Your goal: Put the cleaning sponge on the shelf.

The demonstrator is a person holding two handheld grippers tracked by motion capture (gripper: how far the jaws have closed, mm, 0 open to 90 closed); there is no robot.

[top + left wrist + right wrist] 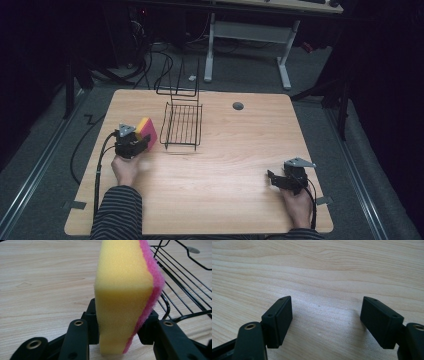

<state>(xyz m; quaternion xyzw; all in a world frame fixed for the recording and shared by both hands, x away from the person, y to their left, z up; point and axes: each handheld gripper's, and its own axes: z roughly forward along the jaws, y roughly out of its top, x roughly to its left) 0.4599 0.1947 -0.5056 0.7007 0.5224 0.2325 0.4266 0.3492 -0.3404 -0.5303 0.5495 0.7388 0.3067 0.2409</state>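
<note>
The left gripper (139, 144) grips a sponge (146, 131) — yellow foam with a pink scouring layer — at the left side of the table (235, 150). In the left gripper view its two black fingers (93, 320) press in on the sponge (125, 292) from either side, the yellow face toward one finger and the pink layer toward the other, and the sponge stands on edge, rising well above the fingertips. Just beside it, on the pink side, sits a black wire rack (182, 125), whose rods (180, 285) run close behind the sponge; whether the two touch cannot be told.

The right gripper (276, 179) rests low at the near right part of the table, well apart from the sponge and the rack. Its fingers (279, 320) stand wide apart with bare wood grain between them — they hold nothing. A striped sleeve (117, 212) covers the person's left forearm.
</note>
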